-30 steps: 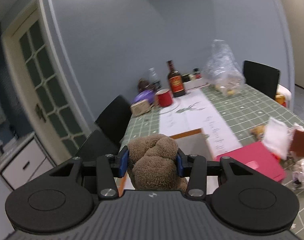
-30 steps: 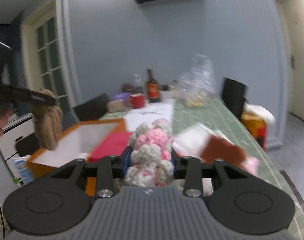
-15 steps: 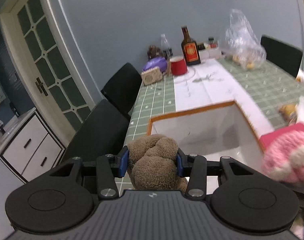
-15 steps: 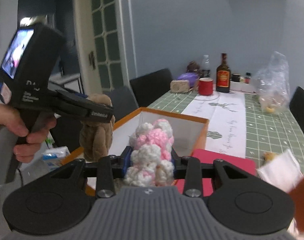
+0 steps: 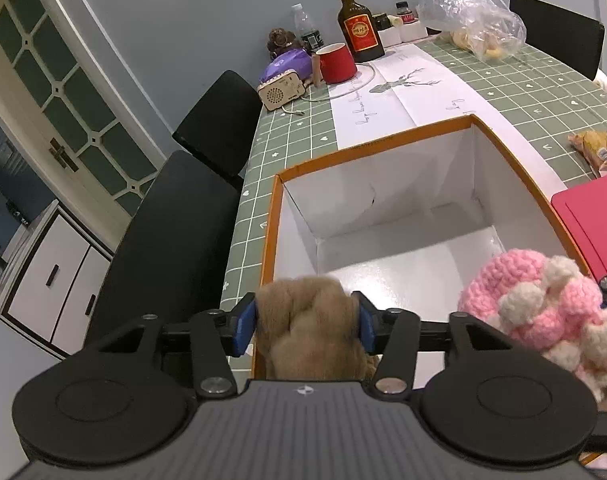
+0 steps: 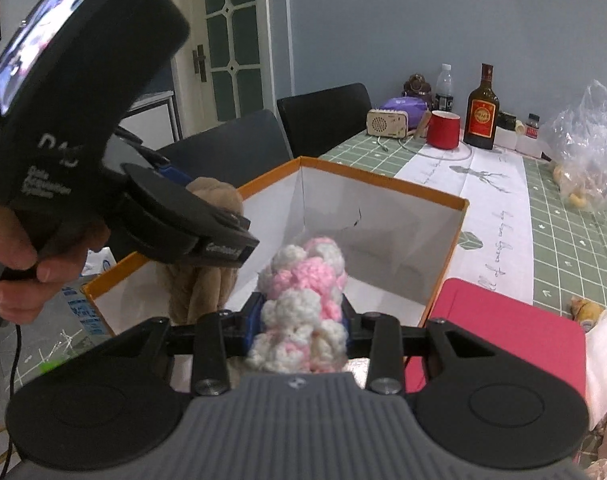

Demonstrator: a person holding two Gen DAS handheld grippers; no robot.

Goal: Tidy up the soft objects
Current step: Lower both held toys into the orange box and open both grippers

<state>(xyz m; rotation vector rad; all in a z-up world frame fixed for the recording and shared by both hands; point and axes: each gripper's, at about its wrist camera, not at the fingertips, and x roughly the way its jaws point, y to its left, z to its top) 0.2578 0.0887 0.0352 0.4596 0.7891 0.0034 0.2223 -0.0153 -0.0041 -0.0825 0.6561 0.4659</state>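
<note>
I had both toys over the box, my left gripper opening around the brown plush at six o'clock, my right gripper pinching the pink-and-white knit; releasing it came next.

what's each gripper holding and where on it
The left gripper has the brown plush toy between its jaws near the top, and they are opening. The right gripper clamps the pink and white knitted toy around its middle.
</note>
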